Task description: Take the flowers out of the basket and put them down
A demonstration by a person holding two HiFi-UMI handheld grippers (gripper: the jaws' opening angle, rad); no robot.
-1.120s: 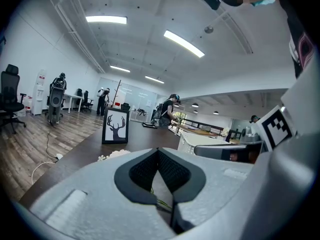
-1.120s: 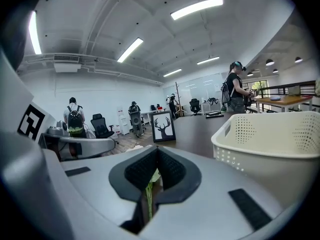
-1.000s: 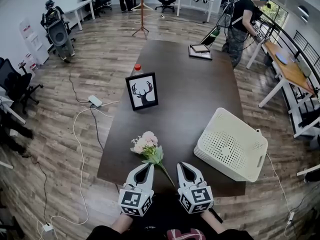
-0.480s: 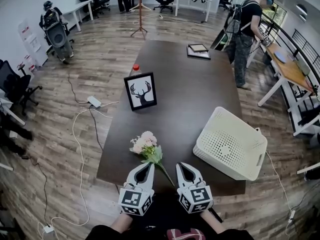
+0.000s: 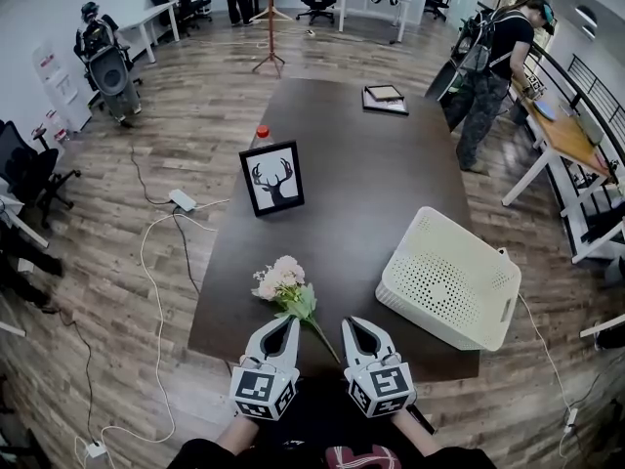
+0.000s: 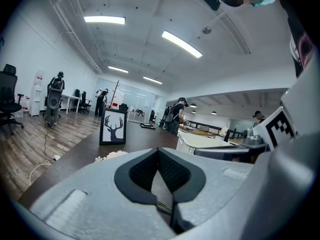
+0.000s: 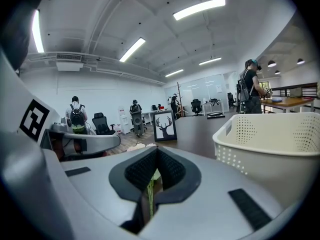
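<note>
Between the left tongs [image 5: 282, 321] and the right tongs [image 5: 353, 321], and a little ahead, one bunch of flowers [image 5: 283, 281] lies on the worktop [image 5: 342, 193]. Its stem points back, nearer the right tongs. One basket [image 5: 449, 286] sits off to the right. Both tongs are closed tight and hold nothing.

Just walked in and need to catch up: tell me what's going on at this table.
A person holds a gripper in each hand at the near edge of the dark table. The left gripper and right gripper both have their jaws shut on nothing. The pink flowers lie on the table just ahead of them, outside the white basket to the right, so they are already out and put down.
</note>
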